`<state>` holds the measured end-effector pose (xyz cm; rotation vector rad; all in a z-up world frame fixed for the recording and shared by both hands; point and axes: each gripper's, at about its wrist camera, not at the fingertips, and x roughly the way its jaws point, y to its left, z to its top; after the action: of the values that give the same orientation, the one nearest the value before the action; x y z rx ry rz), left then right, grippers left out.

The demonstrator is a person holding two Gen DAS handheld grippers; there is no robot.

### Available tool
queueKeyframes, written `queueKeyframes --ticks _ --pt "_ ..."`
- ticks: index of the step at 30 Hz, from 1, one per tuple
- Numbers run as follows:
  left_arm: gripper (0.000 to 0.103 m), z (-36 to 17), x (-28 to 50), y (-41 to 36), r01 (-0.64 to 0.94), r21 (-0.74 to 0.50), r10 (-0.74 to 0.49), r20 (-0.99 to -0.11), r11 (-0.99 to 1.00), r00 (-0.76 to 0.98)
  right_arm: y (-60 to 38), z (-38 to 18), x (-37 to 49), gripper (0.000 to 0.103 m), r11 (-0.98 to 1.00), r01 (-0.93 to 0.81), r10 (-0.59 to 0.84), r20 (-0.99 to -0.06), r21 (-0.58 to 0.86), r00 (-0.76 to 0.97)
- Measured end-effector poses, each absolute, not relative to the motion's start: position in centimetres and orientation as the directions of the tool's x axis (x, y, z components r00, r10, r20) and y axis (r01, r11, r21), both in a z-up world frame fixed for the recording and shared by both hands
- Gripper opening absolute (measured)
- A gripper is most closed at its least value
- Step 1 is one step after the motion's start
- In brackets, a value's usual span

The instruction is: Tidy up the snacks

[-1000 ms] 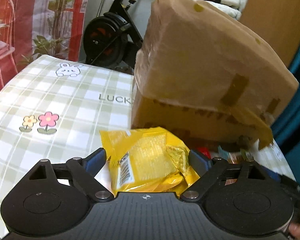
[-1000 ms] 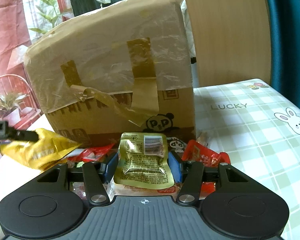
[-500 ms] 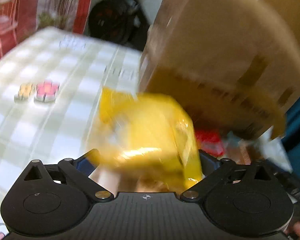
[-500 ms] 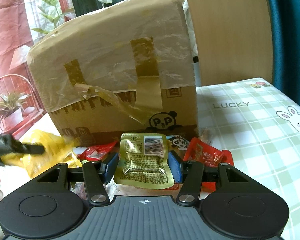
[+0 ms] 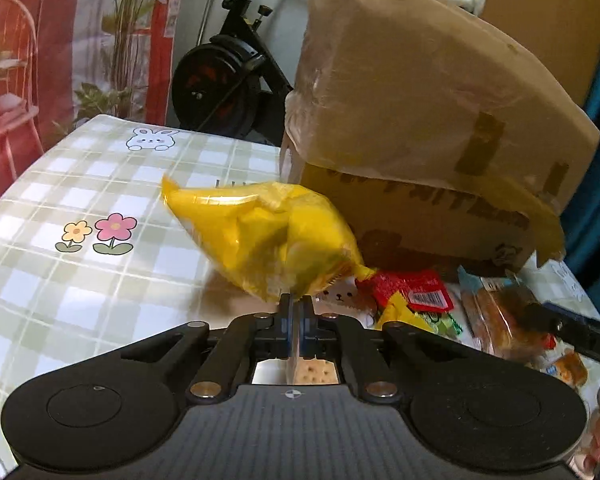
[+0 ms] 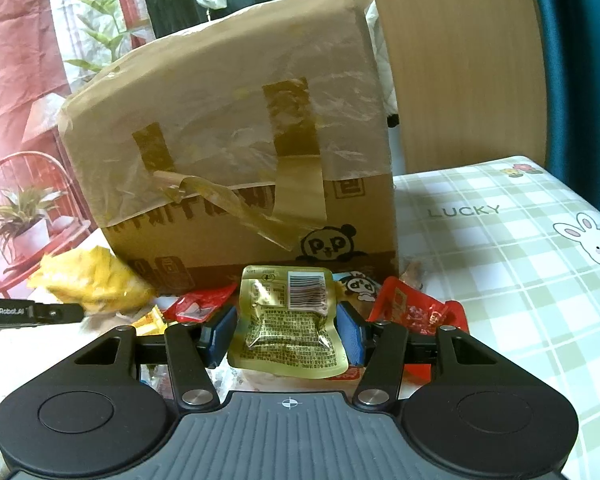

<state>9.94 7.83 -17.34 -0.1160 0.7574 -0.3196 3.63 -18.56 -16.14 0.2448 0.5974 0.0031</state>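
Observation:
My left gripper [image 5: 296,312] is shut on the edge of a yellow snack bag [image 5: 268,240] and holds it just above the checked tablecloth [image 5: 100,184], left of the taped cardboard box [image 5: 428,120]. The bag also shows in the right wrist view [image 6: 92,280], with the left gripper's finger [image 6: 32,312] at it. My right gripper [image 6: 287,332] stands with its jaws apart on either side of a gold foil pouch [image 6: 288,320] in front of the box [image 6: 236,160]; whether the pads touch the pouch I cannot tell.
A pile of snacks lies at the box's foot: red packets [image 5: 412,288] [image 6: 416,312], a bread pack [image 5: 500,320], a small yellow-green packet [image 5: 416,320]. An exercise bike [image 5: 228,80] stands behind the table. A wooden panel [image 6: 452,60] stands behind the box.
My left gripper has closed from wide open onto the yellow bag's edge and the bag has swung up and forward. The right gripper and gold pouch have barely moved.

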Motion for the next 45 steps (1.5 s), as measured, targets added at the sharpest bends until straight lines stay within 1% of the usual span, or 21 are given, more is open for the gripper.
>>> queueKeyframes --ticks 3,4,5,7,8,9,13,17,19,26,27,28,30,32,33,35,36,37,39,42,45 --pt "0.005 -17.8 9.5 8.1 0.239 -0.251 -0.347 -0.681 0.938 0.645 -18.5 -15.9 3.5 0.051 0.971 0.064 0.075 -0.55 0.229 0.831" --pt "0.01 -17.9 9.3 8.4 0.233 -0.281 -0.365 -0.69 0.931 0.625 -18.5 -15.8 3.4 0.051 0.971 0.063 0.076 -0.549 0.229 0.833" --pt "0.017 -18.0 9.2 8.7 0.229 -0.308 -0.383 -0.694 0.923 0.61 -18.5 -15.7 3.3 0.051 0.971 0.062 0.077 -0.547 0.23 0.834" --pt "0.077 -17.9 8.9 9.6 0.212 -0.334 -0.391 -0.682 0.918 0.618 -18.6 -15.6 3.2 0.051 0.971 0.061 0.078 -0.545 0.232 0.835" --pt "0.084 -17.6 8.7 10.1 0.189 -0.339 -0.377 -0.667 0.922 0.643 -18.6 -15.6 3.2 0.051 0.971 0.061 0.078 -0.544 0.232 0.835" --pt "0.086 -17.4 8.5 10.6 0.167 -0.351 -0.368 -0.648 0.921 0.667 -18.6 -15.6 3.2 0.051 0.971 0.061 0.078 -0.544 0.233 0.835" --pt "0.087 -17.0 9.9 12.6 0.059 -0.471 -0.379 -0.621 0.88 0.686 -18.4 -15.5 3.2 0.051 0.971 0.055 0.083 -0.542 0.233 0.836" --pt "0.087 -17.3 11.9 13.4 -0.065 -0.512 -0.317 -0.62 0.856 0.718 -18.3 -15.5 3.3 0.051 0.971 0.051 0.087 -0.541 0.234 0.837" --pt "0.088 -17.6 12.9 13.4 -0.107 -0.542 -0.31 -0.62 0.834 0.721 -18.2 -15.6 3.4 0.051 0.971 0.048 0.089 -0.542 0.232 0.836" --pt "0.089 -18.7 15.5 12.2 -0.186 -0.533 -0.252 -0.642 0.826 0.724 -18.5 -15.9 3.7 0.051 0.97 0.049 0.094 -0.548 0.24 0.831" --pt "0.089 -19.0 15.7 12.2 -0.194 -0.533 -0.247 -0.645 0.823 0.723 -18.5 -15.9 3.7 0.051 0.969 0.049 0.095 -0.549 0.241 0.83" --pt "0.092 -19.2 15.7 12.3 -0.195 -0.539 -0.249 -0.641 0.819 0.726 -18.4 -16.0 3.7 0.051 0.969 0.049 0.095 -0.55 0.241 0.83" --pt "0.093 -19.5 15.6 12.3 -0.196 -0.545 -0.247 -0.634 0.815 0.733 -18.4 -16.0 3.8 0.051 0.969 0.05 0.094 -0.552 0.24 0.829" --pt "0.085 -19.4 15.5 12.2 -0.182 -0.542 -0.248 -0.624 0.821 0.741 -18.5 -16.1 3.8 0.051 0.969 0.053 0.093 -0.554 0.242 0.827" --pt "0.073 -19.2 15.3 12.1 -0.153 -0.544 -0.261 -0.606 0.825 0.751 -18.5 -16.2 3.8 0.051 0.969 0.055 0.092 -0.556 0.242 0.826" --pt "0.07 -18.6 14.8 11.7 -0.131 -0.517 -0.254 -0.605 0.846 0.755 -18.6 -16.2 3.8 0.051 0.969 0.058 0.089 -0.557 0.242 0.826" --pt "0.067 -18.2 14.4 11.7 -0.119 -0.502 -0.247 -0.601 0.857 0.76 -18.7 -16.2 3.8 0.051 0.969 0.059 0.089 -0.557 0.241 0.826" --pt "0.058 -18.0 14.0 11.6 -0.104 -0.49 -0.244 -0.594 0.866 0.766 -18.7 -16.2 3.8 0.051 0.969 0.058 0.089 -0.557 0.241 0.826" --pt "0.054 -17.2 13.2 11.8 -0.069 -0.482 -0.256 -0.574 0.873 0.778 -18.6 -16.0 3.7 0.051 0.969 0.054 0.09 -0.554 0.239 0.827" --pt "0.05 -15.9 11.9 11.3 -0.027 -0.398 -0.222 -0.565 0.917 0.795 -18.3 -15.6 3.4 0.051 0.972 0.045 0.093 -0.551 0.231 0.829" --pt "0.05 -14.9 10.8 11.1 0.01 -0.366 -0.225 -0.551 0.931 0.804 -18.2 -15.2 3.0 0.051 0.973 0.041 0.094 -0.549 0.228 0.831"
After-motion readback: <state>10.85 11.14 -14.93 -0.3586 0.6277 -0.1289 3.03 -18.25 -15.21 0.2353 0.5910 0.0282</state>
